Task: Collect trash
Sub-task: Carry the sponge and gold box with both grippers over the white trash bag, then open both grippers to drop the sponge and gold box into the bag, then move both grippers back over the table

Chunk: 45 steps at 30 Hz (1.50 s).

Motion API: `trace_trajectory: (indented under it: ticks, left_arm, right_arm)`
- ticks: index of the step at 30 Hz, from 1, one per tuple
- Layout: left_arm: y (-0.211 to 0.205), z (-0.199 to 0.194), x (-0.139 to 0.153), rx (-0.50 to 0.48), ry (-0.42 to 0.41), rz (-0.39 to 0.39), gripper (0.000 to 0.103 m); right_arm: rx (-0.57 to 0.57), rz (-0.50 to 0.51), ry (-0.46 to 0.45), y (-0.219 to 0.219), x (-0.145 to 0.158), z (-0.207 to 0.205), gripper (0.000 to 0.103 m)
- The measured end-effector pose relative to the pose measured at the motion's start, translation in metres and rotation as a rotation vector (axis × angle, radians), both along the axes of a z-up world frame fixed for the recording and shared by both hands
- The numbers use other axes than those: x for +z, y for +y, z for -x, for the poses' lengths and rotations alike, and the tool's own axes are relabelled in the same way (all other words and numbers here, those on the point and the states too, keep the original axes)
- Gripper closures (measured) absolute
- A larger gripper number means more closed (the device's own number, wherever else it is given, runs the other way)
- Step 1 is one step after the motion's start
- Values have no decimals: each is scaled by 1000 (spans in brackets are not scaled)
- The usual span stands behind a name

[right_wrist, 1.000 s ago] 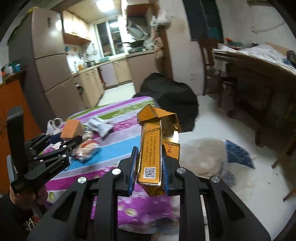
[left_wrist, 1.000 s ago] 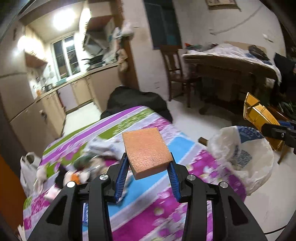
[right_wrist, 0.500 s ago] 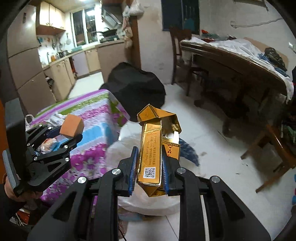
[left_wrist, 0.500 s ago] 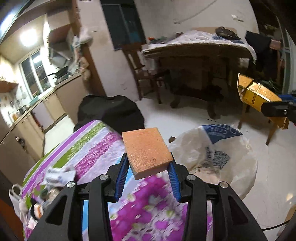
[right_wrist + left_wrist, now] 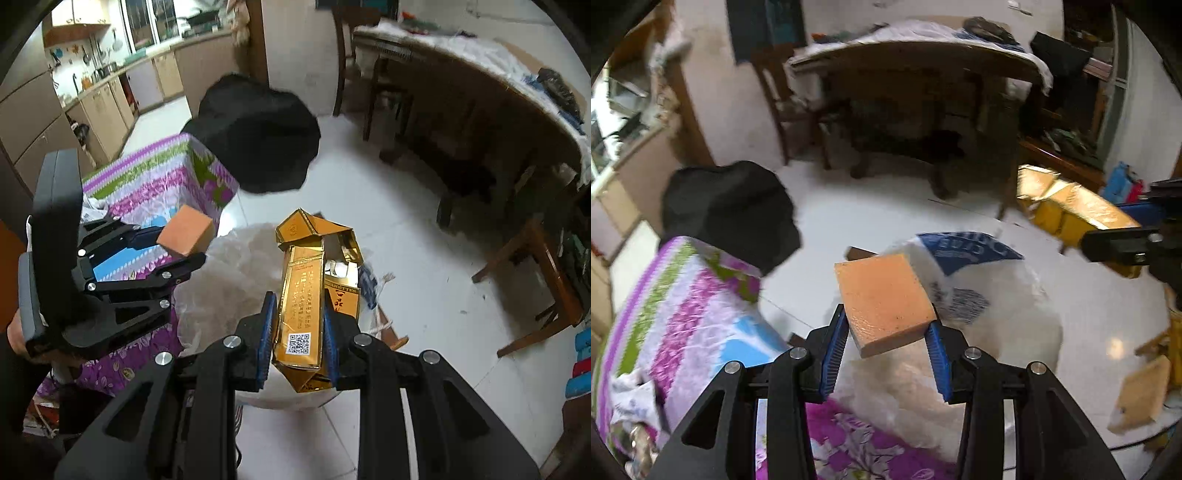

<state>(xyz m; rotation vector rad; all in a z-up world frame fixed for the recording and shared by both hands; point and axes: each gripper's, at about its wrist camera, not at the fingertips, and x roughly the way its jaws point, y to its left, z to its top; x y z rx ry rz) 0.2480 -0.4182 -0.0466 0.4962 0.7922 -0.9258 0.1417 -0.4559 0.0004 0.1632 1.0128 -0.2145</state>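
An orange sponge (image 5: 884,301) is being clamped between the blue pads of the left gripper (image 5: 886,341), at centre frame. A gold carton (image 5: 306,295) is being pinched narrowly by the right gripper (image 5: 297,328), low centre in its view. Both pieces are being carried over the white plastic bag (image 5: 979,295) on the floor beside the flowered tablecloth (image 5: 687,317), probably for dropping in. Against a second ago, the tablecloth is being pushed to the lower left of both views, and the bag is now being framed directly beneath both loads.
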Motion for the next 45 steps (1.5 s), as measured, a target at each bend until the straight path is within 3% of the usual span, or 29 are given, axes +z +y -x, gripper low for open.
trace_trajectory:
  ticks: [7,13,21,23,24,45]
  left_arm:
    - [-10,-3,-27,-77,89,-73,61]
    - [-18,-14,-49,-81,170,-132,61]
    - [-27,-32,-66,-68,230,-170,57]
    - [-30,-37,-70,-50,246,-183,47]
    - [-30,-39,-71,-39,251,-181,38]
    - [1,-25,-59,22,129,-157,35]
  right_arm:
    - [28,-72,135,-3,-23,-21,81]
    - [57,-90,253,-3,-38,-41,80]
    - [84,-97,301,-6,-52,-59,79]
    - [59,-76,295,-9,-55,-61,57]
    - [52,-69,292,-10,-56,-61,53]
    - [72,-2,286,13,-58,-61,52]
